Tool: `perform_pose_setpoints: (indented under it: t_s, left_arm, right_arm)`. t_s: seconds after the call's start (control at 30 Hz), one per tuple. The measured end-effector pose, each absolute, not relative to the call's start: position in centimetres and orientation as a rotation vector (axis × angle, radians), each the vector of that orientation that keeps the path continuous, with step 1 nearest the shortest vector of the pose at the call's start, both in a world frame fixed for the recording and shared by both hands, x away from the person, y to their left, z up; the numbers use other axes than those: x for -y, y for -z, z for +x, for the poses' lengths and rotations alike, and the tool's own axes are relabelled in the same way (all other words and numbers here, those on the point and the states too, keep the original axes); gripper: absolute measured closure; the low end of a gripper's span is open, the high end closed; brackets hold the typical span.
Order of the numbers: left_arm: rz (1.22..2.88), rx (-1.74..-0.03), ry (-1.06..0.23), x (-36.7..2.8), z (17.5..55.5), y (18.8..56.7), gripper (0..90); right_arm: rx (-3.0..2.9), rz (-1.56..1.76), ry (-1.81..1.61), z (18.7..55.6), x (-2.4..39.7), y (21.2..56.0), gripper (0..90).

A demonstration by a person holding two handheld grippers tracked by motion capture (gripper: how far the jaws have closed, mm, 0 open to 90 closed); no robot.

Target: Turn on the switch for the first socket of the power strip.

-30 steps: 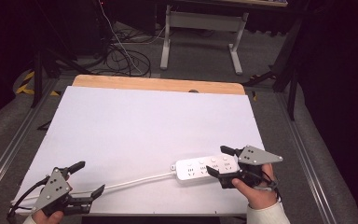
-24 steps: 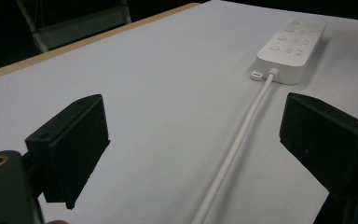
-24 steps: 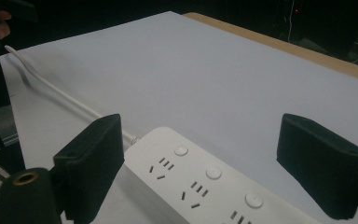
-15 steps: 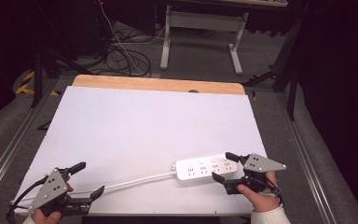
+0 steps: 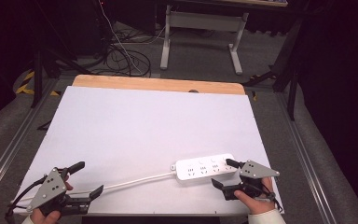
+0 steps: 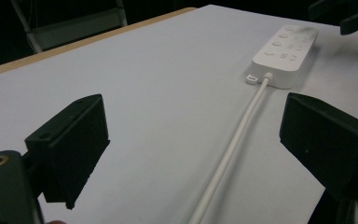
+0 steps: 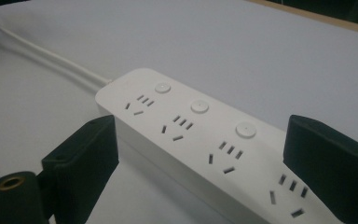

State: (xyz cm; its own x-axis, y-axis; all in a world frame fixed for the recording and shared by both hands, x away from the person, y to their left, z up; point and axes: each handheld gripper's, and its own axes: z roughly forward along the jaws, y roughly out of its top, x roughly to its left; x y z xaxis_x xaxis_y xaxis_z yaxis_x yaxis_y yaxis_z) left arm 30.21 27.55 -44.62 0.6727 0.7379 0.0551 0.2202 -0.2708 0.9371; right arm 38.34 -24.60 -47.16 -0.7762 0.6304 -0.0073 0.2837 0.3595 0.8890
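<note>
A white power strip [image 5: 204, 167] lies flat on the white table top [image 5: 158, 126] near the front right, its white cable [image 5: 135, 179] running left toward the front edge. My right gripper [image 5: 221, 173] stands open at the strip's right end, one jaw on each side of it. In the right gripper view the power strip [image 7: 191, 121] passes between the spread jaws of my right gripper [image 7: 205, 149], apart from both. My left gripper [image 5: 89, 178] is open at the front left. In its own view my left gripper [image 6: 196, 126] straddles the cable [image 6: 233, 144], with the power strip [image 6: 284, 51] farther off.
A wooden strip [image 5: 158, 85] borders the table's far edge. Metal rails [image 5: 18, 140] run along both sides. Beyond the table are floor cables [image 5: 126, 56] and a white desk frame [image 5: 200, 28]. The other gripper [image 6: 349, 14] shows past the strip in the left gripper view.
My right gripper has drawn back a little toward the near right corner, along the strip's end. The strip, the cable and my left gripper have stayed about where they were.
</note>
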Motion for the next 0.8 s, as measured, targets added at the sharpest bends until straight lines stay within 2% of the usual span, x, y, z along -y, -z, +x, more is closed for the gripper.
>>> perform_pose_setpoints:
  t_s: [0.33, 0.43, 0.8]
  left_arm:
    - [1.818, -0.769, -0.624, -27.80, 29.92, 44.91, 8.2]
    - [1.827, -0.771, -0.629, -27.68, 30.27, 45.04, 8.2]
    - [1.833, -0.780, -0.659, -27.52, 30.46, 45.19, 8.1]
  right_arm:
    - [-2.275, 0.800, -1.380, 37.94, 24.59, 48.11, 11.3]
    - [-2.227, 0.783, -1.419, 37.70, 24.82, 47.47, 16.4]
    - [-2.224, 0.783, -1.423, 37.68, 24.89, 47.35, 15.4]
